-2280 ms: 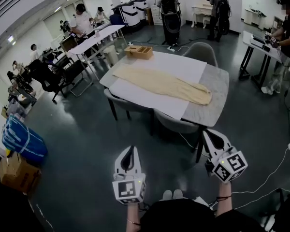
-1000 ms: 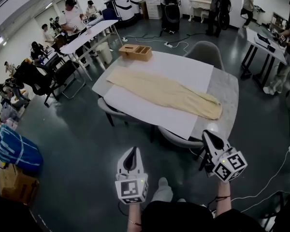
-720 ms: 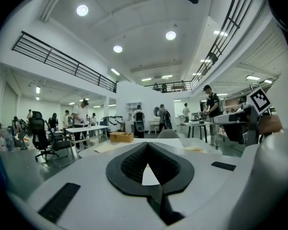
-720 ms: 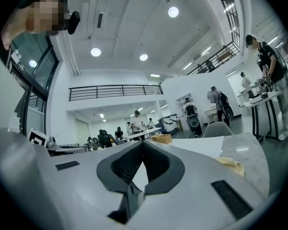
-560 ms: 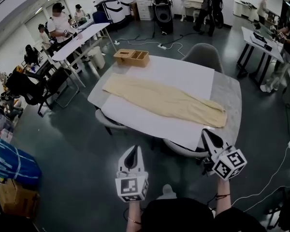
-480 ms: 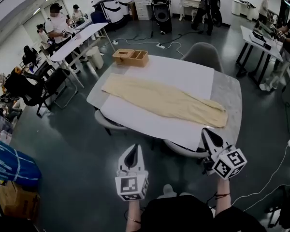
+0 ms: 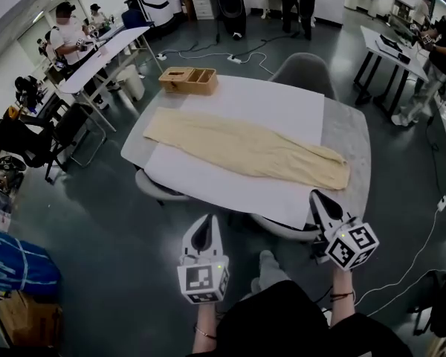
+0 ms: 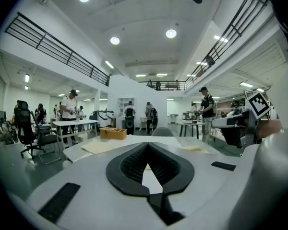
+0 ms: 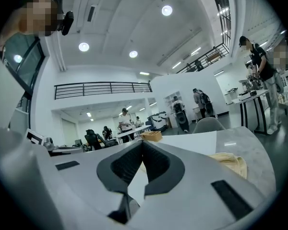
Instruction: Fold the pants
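Cream pants point(image 7: 245, 149) lie flat and stretched out on the white sheet point(image 7: 282, 106) of the table, waist at the left and leg ends at the right. My left gripper point(image 7: 205, 219) hangs shut and empty over the floor, short of the table's near edge. At the near right corner my right gripper point(image 7: 315, 195) is also shut and empty, just below the leg ends. The left gripper view shows the pants point(image 8: 103, 146) beyond the closed jaw tips point(image 8: 146, 143). The right gripper view has the leg end point(image 9: 229, 161) to the right of its closed tips point(image 9: 142, 142).
A wooden box point(image 7: 187, 79) stands at the table's far left corner. Grey chairs are tucked in at the near side point(image 7: 157, 187) point(image 7: 282, 229), and another point(image 7: 303, 71) stands at the far side. People work at other tables around the room. A cable point(image 7: 409, 262) lies on the floor at right.
The person has walked toward the table, which now sits closer and larger in the head view. Both grippers came up to its near edge, still shut.
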### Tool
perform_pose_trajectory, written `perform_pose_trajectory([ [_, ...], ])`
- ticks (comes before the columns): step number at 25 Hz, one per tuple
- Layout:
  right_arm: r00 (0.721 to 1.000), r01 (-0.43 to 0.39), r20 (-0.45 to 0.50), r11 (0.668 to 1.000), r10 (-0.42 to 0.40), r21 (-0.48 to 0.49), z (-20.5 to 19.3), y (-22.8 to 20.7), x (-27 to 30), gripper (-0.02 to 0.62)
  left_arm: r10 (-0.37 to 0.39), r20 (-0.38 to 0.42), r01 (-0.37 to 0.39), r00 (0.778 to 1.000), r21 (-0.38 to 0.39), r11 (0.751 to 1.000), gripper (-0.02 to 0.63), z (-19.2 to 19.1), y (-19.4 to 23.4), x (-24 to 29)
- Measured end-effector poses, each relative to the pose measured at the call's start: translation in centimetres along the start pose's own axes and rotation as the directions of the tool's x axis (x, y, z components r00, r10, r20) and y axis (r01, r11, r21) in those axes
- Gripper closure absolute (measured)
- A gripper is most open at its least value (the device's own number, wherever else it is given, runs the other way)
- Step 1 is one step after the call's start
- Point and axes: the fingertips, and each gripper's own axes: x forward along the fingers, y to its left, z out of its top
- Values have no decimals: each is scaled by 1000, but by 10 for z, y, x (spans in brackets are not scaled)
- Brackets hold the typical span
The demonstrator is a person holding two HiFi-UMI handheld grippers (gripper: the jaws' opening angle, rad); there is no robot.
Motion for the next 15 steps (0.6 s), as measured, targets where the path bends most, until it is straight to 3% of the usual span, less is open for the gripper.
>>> perform_pose_trajectory([
  [6, 998, 56, -11, 998, -56, 36, -6, -26, 19, 580, -32, -29, 32, 999, -10, 999, 598, -8, 6, 36],
  [15, 988, 151, -37, 986, -149, 73, -8, -79, 69, 580, -132, -60, 132, 989, -6, 991, 598, -3, 8, 134],
])
